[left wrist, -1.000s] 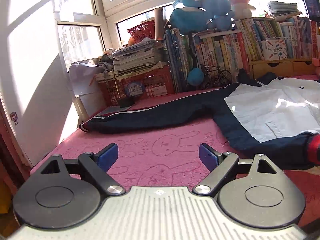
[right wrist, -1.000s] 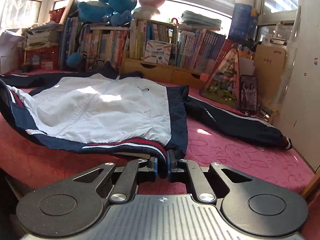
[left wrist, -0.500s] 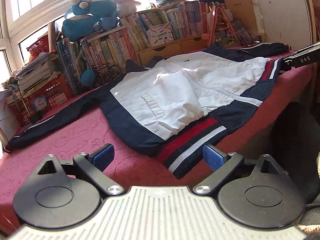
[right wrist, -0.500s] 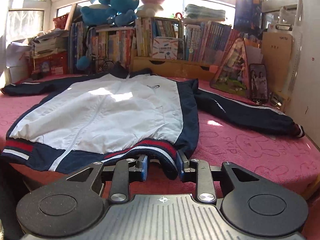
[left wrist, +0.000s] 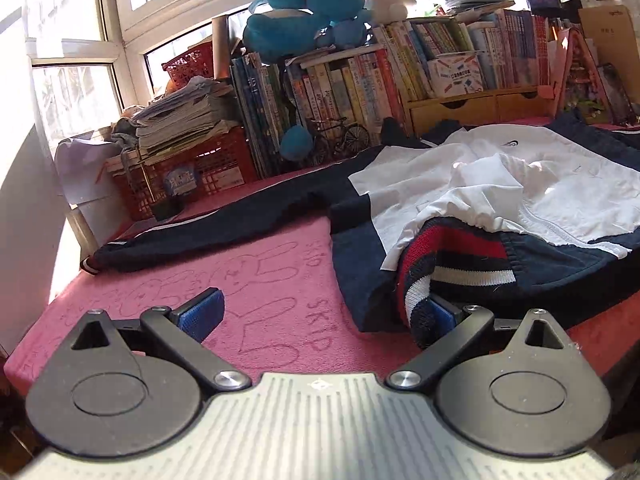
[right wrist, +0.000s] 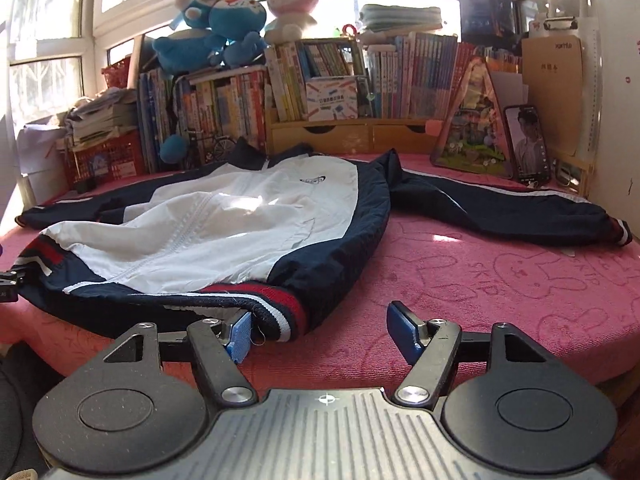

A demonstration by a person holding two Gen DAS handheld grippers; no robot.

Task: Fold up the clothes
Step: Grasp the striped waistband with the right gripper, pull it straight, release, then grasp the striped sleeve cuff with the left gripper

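Nearest the jacket's hem, both claws gape wide with nothing clamped: the left gripper [left wrist: 324,314] has striped ribbing bunched against its right finger, the right gripper [right wrist: 320,330] has the hem corner brushing its left finger. The jacket [right wrist: 240,216] lies front-up on the pink cloth [right wrist: 500,280], hem rumpled, both sleeves flung outward. It looks light, limp and slick (that white shell would likely slide), so the thick ribbed hem [left wrist: 452,264] seems the surest grip. Books [right wrist: 328,76] stand beyond the collar.
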